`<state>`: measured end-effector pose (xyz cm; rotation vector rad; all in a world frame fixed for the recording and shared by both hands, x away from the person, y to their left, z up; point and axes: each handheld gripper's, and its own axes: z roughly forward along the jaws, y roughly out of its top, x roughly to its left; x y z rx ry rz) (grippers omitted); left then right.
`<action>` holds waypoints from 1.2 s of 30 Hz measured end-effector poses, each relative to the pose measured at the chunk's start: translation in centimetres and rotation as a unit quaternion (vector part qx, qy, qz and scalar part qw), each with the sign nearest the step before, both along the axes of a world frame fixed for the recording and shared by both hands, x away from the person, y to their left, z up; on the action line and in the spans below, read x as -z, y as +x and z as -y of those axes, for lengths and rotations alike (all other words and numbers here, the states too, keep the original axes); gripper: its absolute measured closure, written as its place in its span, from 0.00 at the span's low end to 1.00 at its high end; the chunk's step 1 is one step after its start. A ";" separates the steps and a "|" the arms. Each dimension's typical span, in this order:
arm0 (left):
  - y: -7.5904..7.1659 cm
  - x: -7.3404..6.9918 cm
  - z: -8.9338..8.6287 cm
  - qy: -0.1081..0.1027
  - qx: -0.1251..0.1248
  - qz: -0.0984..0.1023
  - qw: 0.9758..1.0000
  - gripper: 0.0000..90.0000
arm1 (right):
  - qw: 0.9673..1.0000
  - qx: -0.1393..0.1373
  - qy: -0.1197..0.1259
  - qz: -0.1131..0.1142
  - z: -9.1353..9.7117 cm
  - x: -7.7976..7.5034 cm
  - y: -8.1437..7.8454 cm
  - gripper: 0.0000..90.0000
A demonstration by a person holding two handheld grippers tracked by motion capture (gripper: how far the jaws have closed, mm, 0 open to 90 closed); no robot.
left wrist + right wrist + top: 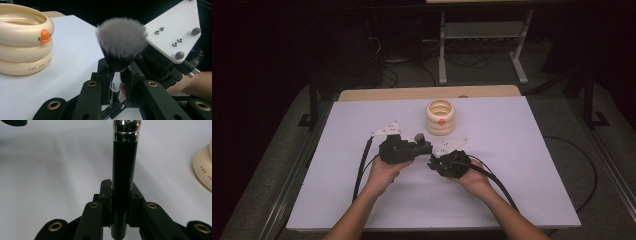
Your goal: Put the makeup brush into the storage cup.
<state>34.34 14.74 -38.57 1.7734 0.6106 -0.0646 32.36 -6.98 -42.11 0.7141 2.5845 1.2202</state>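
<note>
Two hand-held grippers meet over the white surface (362, 200): the left hand-held gripper (117, 82) is clamped on a makeup brush (121, 45) at its ferrule, and the right hand-held gripper (120, 207) is closed on its black handle. A handover seems underway; next, one must let go, with the cream ringed holder (440, 117) waiting at 12 o'clock.

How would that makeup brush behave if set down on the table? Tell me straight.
The makeup brush would probably roll: its black handle looks round and glossy, likely slippery too. Its bristle head fans wide and fluffy, so it should yield when pushed. It looks slim, so it is probably light.

Overhead camera faces forward; both tool cameras closely share the brush (120, 45).
</note>
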 end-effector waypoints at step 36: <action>-0.8 -1.7 -0.9 0.102 0.122 0.041 0.986 0.85 | 0.987 -0.127 0.101 -0.016 2.2 -2.0 -0.7 0.66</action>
